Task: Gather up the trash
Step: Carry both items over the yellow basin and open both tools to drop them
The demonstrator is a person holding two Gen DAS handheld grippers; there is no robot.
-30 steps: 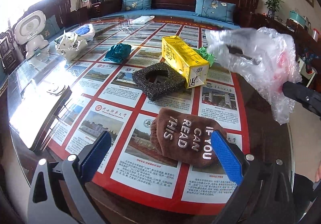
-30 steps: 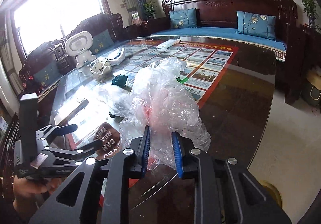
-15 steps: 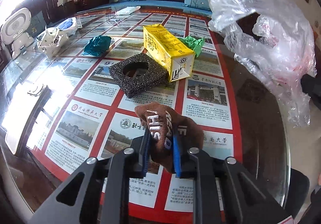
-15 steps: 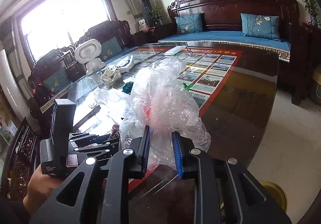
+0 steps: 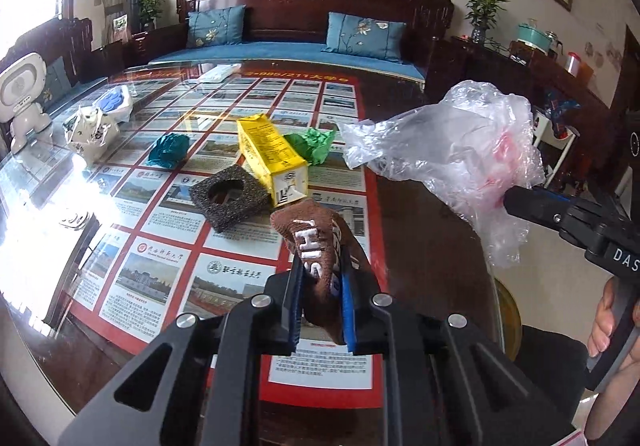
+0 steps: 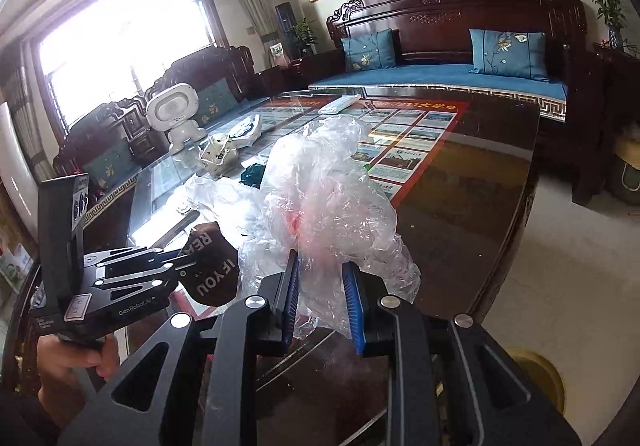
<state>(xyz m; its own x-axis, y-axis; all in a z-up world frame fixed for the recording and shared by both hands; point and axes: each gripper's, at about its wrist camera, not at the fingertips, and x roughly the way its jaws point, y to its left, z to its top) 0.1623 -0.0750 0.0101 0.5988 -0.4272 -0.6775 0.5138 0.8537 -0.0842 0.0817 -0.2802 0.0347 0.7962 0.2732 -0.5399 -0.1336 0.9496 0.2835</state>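
While right gripper (image 6: 322, 300) clamps plastic bag (image 6: 324, 198), left gripper (image 5: 320, 304) pinching brown sock (image 5: 320, 246)

1. The brown sock (image 5: 320, 246) with white letters hangs pinched, lifted off the table.
2. The clear plastic bag (image 5: 460, 150), crumpled, is held up at its 3 o'clock.

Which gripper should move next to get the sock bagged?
Left. The left gripper is shut on the brown sock, lifted beside the plastic bag; the right gripper only holds that bag.
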